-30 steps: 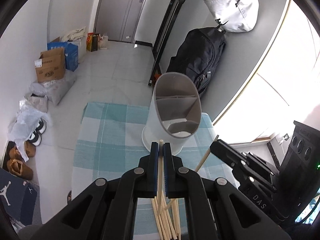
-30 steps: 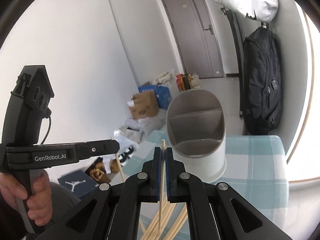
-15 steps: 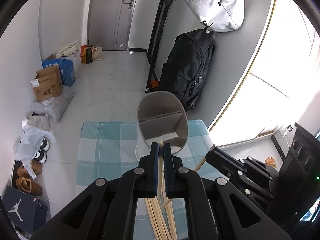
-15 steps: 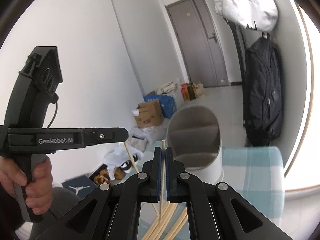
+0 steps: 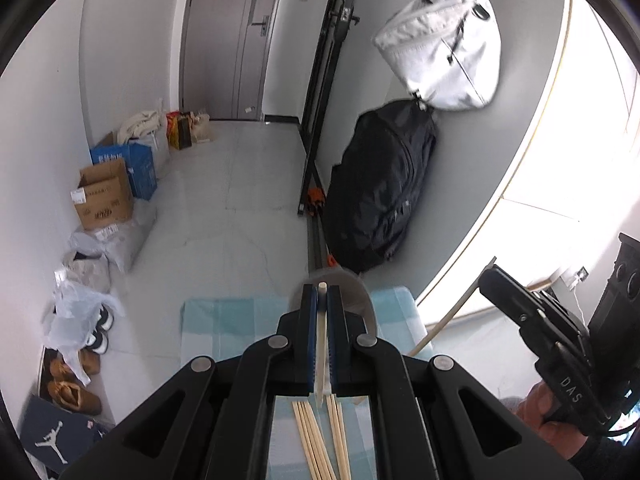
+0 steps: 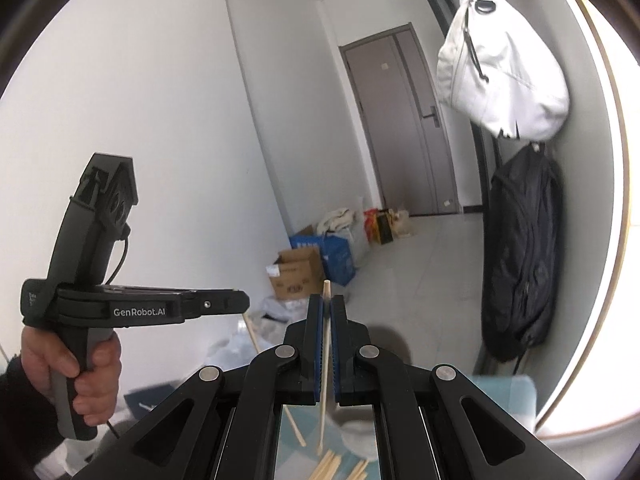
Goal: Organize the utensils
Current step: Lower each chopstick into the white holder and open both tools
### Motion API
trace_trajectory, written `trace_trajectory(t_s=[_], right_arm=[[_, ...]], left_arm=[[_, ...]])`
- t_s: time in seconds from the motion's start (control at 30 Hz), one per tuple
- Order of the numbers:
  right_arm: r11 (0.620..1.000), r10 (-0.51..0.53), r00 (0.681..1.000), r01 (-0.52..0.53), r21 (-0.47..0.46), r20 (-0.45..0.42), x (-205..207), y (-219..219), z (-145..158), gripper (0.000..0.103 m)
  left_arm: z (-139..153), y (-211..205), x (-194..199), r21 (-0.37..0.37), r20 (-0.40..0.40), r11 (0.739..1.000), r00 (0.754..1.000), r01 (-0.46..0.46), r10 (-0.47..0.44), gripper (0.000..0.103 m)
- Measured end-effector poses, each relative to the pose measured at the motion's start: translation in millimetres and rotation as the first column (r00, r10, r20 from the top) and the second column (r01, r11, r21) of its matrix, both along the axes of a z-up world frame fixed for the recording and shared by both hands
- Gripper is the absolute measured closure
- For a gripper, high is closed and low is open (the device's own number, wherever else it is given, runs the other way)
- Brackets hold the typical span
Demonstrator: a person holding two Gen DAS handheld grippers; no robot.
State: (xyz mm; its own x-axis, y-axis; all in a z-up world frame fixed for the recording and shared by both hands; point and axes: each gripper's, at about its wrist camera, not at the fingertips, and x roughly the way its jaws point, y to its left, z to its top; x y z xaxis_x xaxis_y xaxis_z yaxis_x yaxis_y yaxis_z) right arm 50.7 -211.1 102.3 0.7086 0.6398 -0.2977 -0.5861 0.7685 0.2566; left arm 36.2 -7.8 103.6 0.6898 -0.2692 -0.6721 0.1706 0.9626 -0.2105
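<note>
My left gripper (image 5: 322,291) is shut on one pale chopstick (image 5: 320,360), held well above the teal checked tablecloth (image 5: 224,320). The grey utensil holder (image 5: 356,292) peeks out just behind its fingertips. Several loose chopsticks (image 5: 316,440) lie on the cloth below. My right gripper (image 6: 326,305) is shut on another chopstick (image 6: 324,364), whose lower end hangs over the loose chopsticks (image 6: 328,466). The holder (image 6: 386,346) shows blurred behind its right finger. Each gripper also appears in the other's view: the right gripper (image 5: 492,280) at the right, the left gripper (image 6: 242,304) at the left.
A black backpack (image 5: 380,188) and a white bag (image 5: 444,44) hang on the wall beyond the table. Cardboard boxes (image 5: 104,196), plastic bags and shoes (image 5: 72,392) line the floor at the left. A person's hand (image 6: 92,376) grips the left handle.
Both grippers have risen, each still shut on its chopstick. The holder has dropped low in both views and is now mostly hidden behind the fingers.
</note>
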Motion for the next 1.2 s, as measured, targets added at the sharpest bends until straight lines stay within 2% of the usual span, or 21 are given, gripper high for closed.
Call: trace_trajectory(t_s=[0.1, 0.3, 0.43, 0.63, 0.9, 1.07, 1.2], right_arm=[[1.0, -0.008, 1.0, 0.008, -0.002, 0.012, 17.8, 1.1, 14.5, 0.1], [0.999, -0.044, 0.999, 0.044, -0.022, 0.013, 52.5, 8.2, 29.0, 0.1], [0.997, -0.063, 0.998, 0.064, -0.044, 0.022, 73.8, 15.2, 29.6, 0.1], [0.991, -0.079, 0.996, 0.082, -0.102, 0.04, 98.2, 31.9, 10.8, 0.1], [0.982, -0.007, 1.0, 0.011, -0.187, 0.025, 107.7, 54.1, -22.1, 0.1], [0.975, 0.059, 0.998, -0.064, -0.215, -0.031, 111.0, 66.1, -40.0, 0.099], [0.981, 0.092, 0.99, -0.108, -0.159, -0.107, 112.0, 62.3, -47.8, 0.094]], left_arm=[[11.8, 2.6, 13.0, -0.044, 0.013, 0.999, 1.0, -0.006, 0.007, 0.102], [29.6, 6.9, 37.9, -0.072, 0.047, 0.997, 0.999, -0.013, 0.017, 0.102], [27.5, 9.9, 54.8, -0.095, 0.058, 0.995, 0.998, -0.025, 0.03, 0.102], [4.1, 8.5, 72.7, -0.086, 0.03, 0.996, 0.999, -0.035, 0.038, 0.102], [-23.5, 5.7, 80.3, -0.07, -0.009, 0.997, 1.0, -0.022, 0.021, 0.102], [-36.7, 9.1, 85.5, -0.111, -0.076, 0.994, 0.997, -0.007, -0.001, 0.102], [-37.9, 17.5, 84.5, -0.129, -0.11, 0.991, 0.994, -0.033, 0.019, 0.101]])
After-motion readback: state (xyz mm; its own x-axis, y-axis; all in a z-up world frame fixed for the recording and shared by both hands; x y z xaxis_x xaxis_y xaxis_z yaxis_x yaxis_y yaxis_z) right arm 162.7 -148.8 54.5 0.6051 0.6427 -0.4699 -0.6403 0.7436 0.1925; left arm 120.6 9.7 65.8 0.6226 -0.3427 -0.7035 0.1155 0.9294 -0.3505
